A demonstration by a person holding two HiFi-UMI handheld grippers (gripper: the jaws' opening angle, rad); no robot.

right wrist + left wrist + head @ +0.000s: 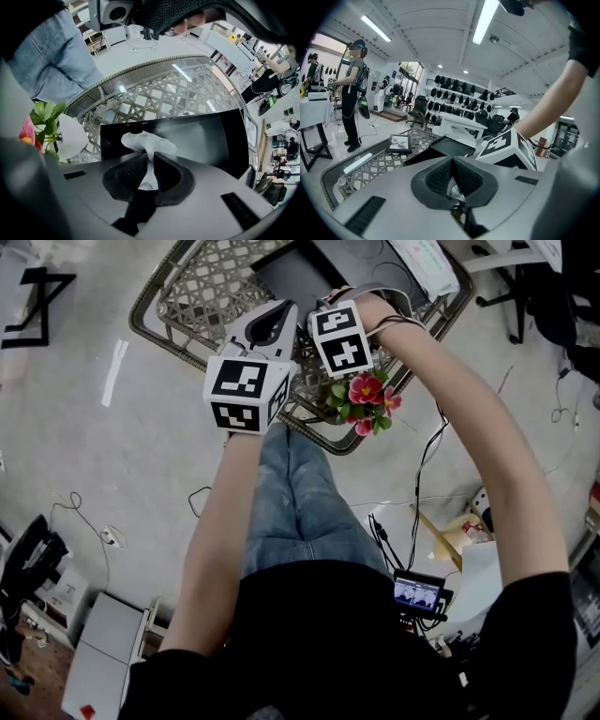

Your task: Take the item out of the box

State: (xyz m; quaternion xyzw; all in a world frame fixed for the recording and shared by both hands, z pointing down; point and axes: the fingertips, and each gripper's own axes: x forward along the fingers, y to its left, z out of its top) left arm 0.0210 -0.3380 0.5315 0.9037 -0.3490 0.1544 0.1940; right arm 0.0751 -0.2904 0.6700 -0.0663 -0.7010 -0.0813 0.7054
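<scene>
Right gripper view gives us the step in hand: the right gripper (151, 157) points down into the black box (201, 136), and its jaws are pinched on a white tissue (147, 140), which bunches up just past the tips while its lower end stays inside the box. We judge the grasp made and the item not yet out. The next move calls for a straight lift, clear of the box wall, with the pinch kept firm, since thin tissue could tear or slip.

Left gripper view adds what the other lacks. The left gripper (452, 159) has its jaws drawn together, with a white scrap (456, 191) caught in the hollow behind the tips. We cannot say what the scrap is. It points across the box rather than into it, and a small picture frame (400, 143) lies farther along the lattice table (370, 164).

Head view hides both sets of jaws under the marker cubes, but only there do we see the two grippers close side by side over the box, with a potted flower (364, 401) at the near edge of the table.
</scene>
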